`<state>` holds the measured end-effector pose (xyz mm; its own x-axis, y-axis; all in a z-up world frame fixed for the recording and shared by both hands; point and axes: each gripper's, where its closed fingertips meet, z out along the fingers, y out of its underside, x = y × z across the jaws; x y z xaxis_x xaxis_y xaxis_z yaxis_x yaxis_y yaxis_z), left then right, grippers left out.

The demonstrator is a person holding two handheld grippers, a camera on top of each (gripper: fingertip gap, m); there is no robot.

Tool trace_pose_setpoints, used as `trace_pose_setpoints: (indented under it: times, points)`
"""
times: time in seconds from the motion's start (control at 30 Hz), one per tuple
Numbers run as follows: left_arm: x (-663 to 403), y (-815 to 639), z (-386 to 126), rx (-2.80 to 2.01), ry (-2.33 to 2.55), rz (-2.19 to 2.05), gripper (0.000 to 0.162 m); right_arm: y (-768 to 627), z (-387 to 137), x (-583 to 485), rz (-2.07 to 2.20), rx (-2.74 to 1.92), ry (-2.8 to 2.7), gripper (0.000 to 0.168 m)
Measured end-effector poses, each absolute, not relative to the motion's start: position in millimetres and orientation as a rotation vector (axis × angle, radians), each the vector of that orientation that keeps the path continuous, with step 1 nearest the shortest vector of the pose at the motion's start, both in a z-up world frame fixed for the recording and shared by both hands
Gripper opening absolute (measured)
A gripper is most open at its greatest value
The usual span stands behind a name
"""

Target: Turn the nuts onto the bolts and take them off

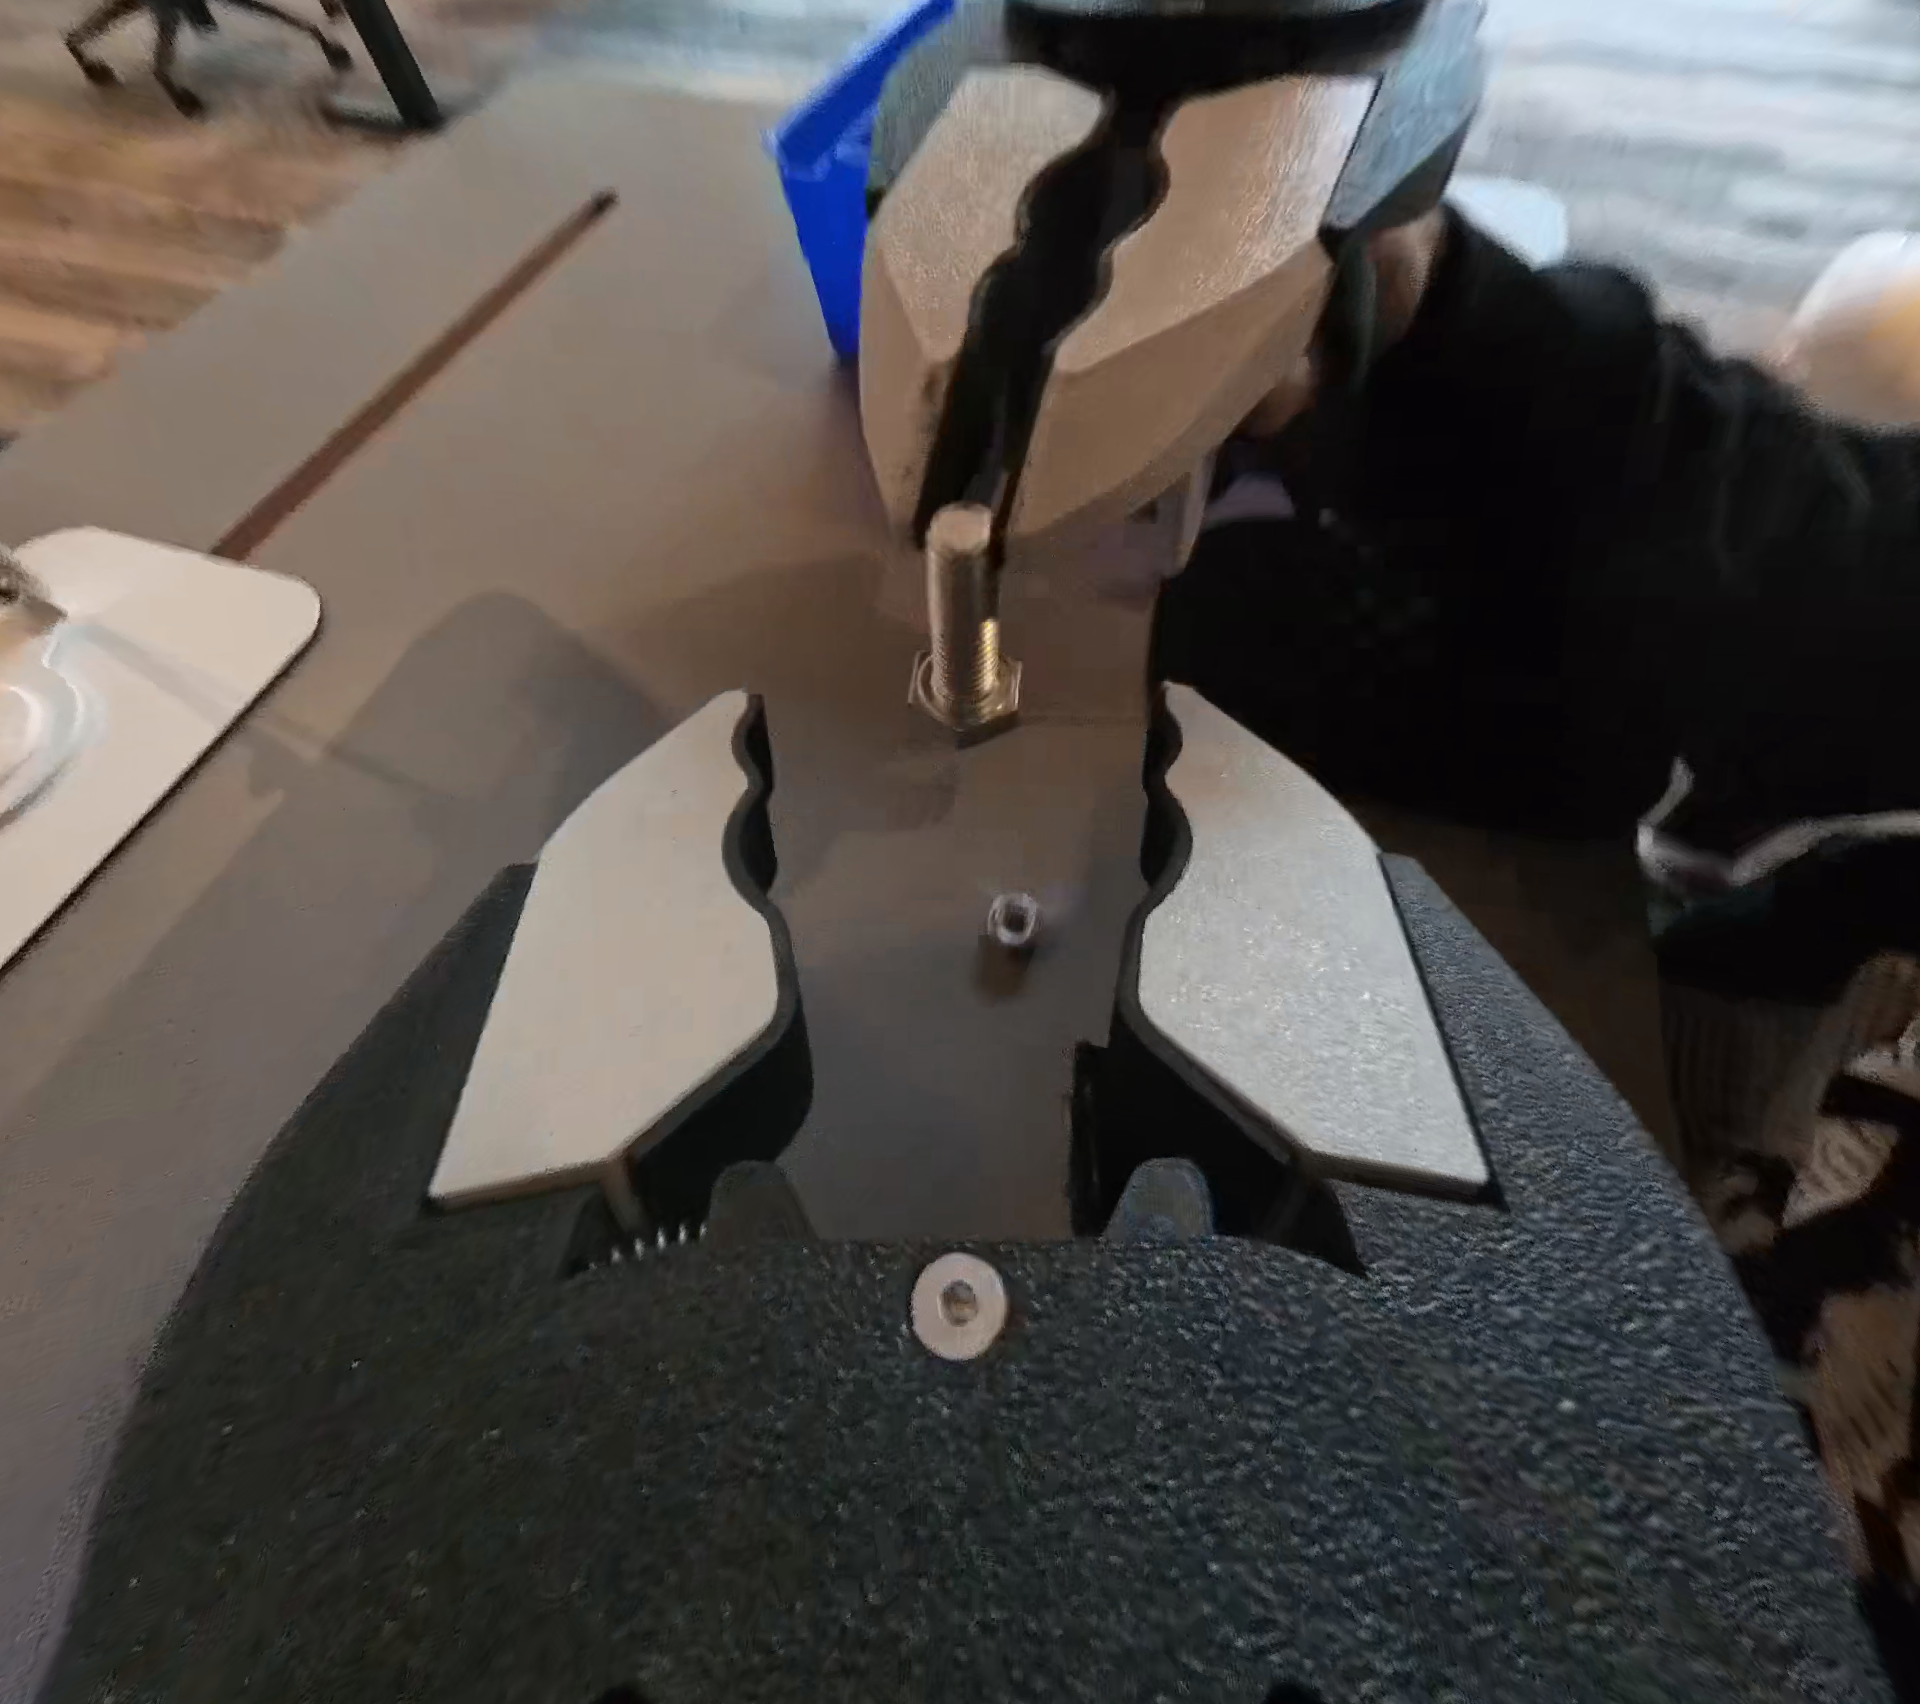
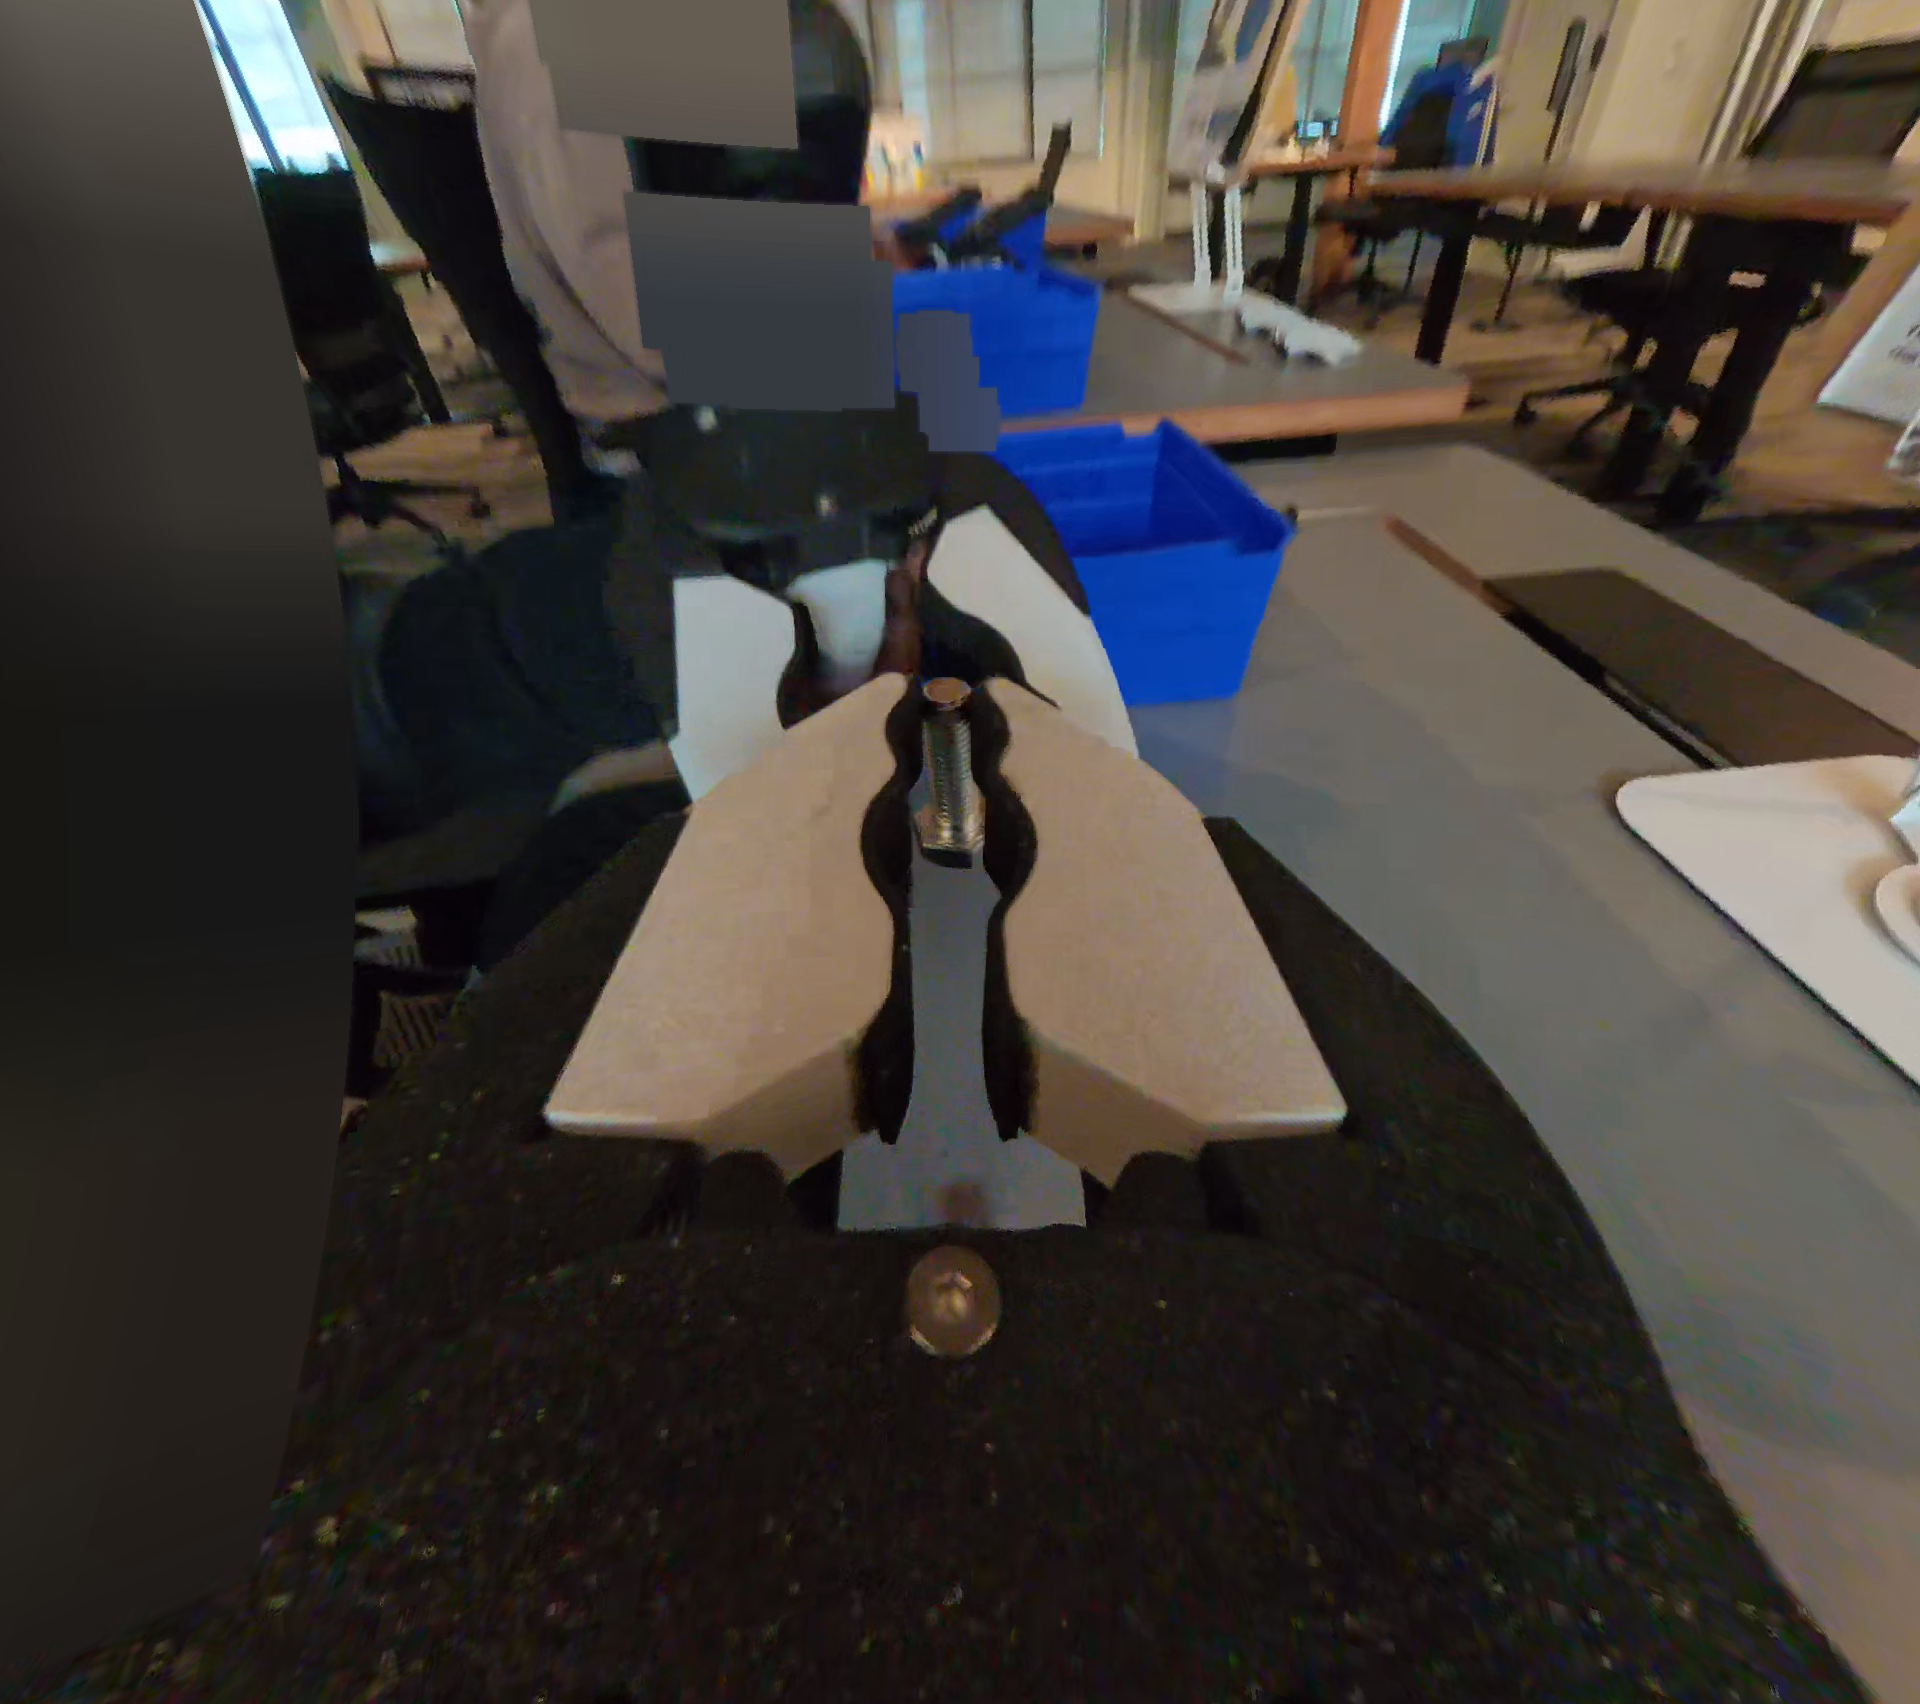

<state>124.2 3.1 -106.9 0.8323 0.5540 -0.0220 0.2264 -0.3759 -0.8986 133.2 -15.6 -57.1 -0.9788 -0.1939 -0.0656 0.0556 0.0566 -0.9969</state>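
A steel bolt (image 1: 963,615) stands upright on its hex head on the grey table (image 1: 582,574), threaded end up. My right gripper (image 1: 961,511) comes in from the far side and is shut on the bolt's top end; in the right wrist view the bolt (image 2: 945,771) sits between the tips of this gripper (image 2: 943,690). My left gripper (image 1: 958,714) is open wide and empty, its tips on either side of the bolt's head. A small steel nut (image 1: 1010,916) lies loose on the table between the left fingers. The left gripper's white fingers (image 2: 727,667) show behind the bolt.
A blue bin (image 1: 831,200) (image 2: 1164,574) stands on the table beyond the bolt. A white board holding a clear dish (image 1: 135,646) (image 2: 1766,865) lies to one side. A person's dark sleeve (image 1: 1507,563) rests by the right gripper. A black pad (image 2: 1662,667) lies farther off. It is some 12 centimeters from my left tips to the small steel nut (image 1: 1010,916).
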Motion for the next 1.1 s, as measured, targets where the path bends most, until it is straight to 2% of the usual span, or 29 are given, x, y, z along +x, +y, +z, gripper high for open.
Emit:
trace_pose_setpoints:
  times: [0.2, 0.3, 0.5, 0.73, 0.9, 1.1]
  points:
    - [131.4, 21.1, -75.3, -1.621, -0.483, 0.315, 0.059, -11.8, -36.5, 140.2, -2.106, -0.142, 1.943, 0.008]
    - [135.1, 27.7, -82.1, -1.632, -0.464, 0.265, 0.059, -10.7, -34.9, 143.3, -2.1, -0.157, 1.92, 0.008]
    - [134.4, 29.0, -91.1, -1.692, -0.455, 0.287, 0.044, -14.3, -41.4, 149.3, -2.048, -0.186, 1.955, 0.008]
    - [132.3, 26.3, -90.2, -1.703, -0.457, 0.314, 0.038, -16.1, -41.3, 148.7, -2.053, -0.175, 1.938, 0.008]
    - [133.4, 25.5, -86.6, -1.676, -0.444, 0.319, 0.023, -16.1, -42.3, 148.7, -2.048, -0.173, 1.943, 0.008]
    - [133.9, 23.1, -86.3, -1.674, -0.446, 0.31, 0.023, -16.1, -41.1, 149.9, -2.049, -0.179, 1.937, 0.008]
